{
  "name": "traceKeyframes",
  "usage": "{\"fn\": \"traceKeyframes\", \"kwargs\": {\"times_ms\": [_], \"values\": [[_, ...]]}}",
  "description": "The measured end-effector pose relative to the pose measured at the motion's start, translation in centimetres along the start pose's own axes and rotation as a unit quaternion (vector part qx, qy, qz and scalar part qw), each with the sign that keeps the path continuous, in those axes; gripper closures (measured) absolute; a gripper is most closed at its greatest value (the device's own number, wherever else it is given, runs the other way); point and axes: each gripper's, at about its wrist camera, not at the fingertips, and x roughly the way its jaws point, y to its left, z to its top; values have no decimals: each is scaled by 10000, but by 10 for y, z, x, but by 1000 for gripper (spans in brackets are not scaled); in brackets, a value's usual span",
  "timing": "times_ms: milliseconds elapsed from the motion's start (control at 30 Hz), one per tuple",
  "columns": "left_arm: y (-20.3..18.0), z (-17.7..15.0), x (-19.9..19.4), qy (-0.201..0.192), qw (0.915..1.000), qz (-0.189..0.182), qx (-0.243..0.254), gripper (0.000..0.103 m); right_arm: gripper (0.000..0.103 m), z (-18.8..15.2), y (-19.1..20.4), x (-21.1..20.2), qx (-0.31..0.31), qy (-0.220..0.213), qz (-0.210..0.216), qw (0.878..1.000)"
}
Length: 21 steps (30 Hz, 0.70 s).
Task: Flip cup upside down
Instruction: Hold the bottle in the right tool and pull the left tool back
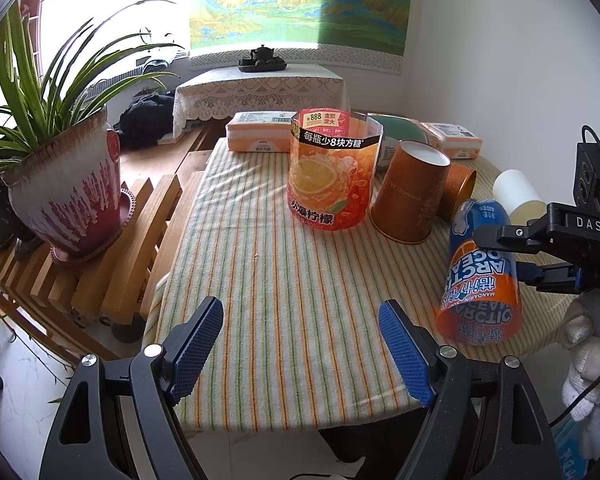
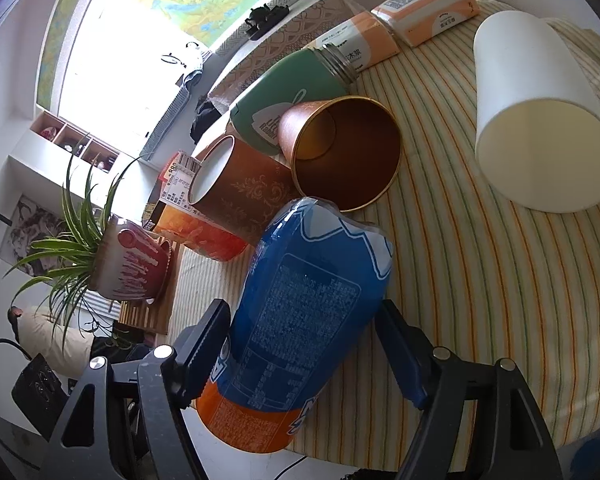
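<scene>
A table is covered by a striped cloth (image 1: 284, 280) in green, orange and cream. On it, at the frame's centre, an orange lemon-drink label cup (image 1: 332, 172) is stood inverted, with a brown paper cup (image 1: 410, 196) inverted to its right. A second brown cup (image 2: 340, 152) and a white cup (image 2: 536, 120) are laid on their sides. A green bottle (image 2: 292, 84) and tissue packs (image 1: 260, 132) are seen toward the far edge.

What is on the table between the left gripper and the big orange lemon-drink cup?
Nothing: in the left wrist view only bare striped tablecloth lies between the left gripper and the orange lemon-drink cup.
</scene>
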Motion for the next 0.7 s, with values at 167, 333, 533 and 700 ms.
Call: {"fn": "traceKeyframes", "kwargs": {"times_ms": [167, 333, 533, 700], "values": [[-3, 0, -1, -6, 10000, -29, 29, 20, 32, -1, 2, -6, -75, -68, -18, 9999], [-6, 0, 0, 8, 10000, -48, 65, 20, 33, -1, 2, -12, -151, -176, -64, 9997], [-8, -1, 5, 131, 9999, -48, 44, 20, 34, -5, -1, -13, -221, -184, -55, 9996], [-8, 0, -1, 79, 10000, -23, 46, 20, 34, -6, 0, -15, -279, -254, -67, 9993]]}}
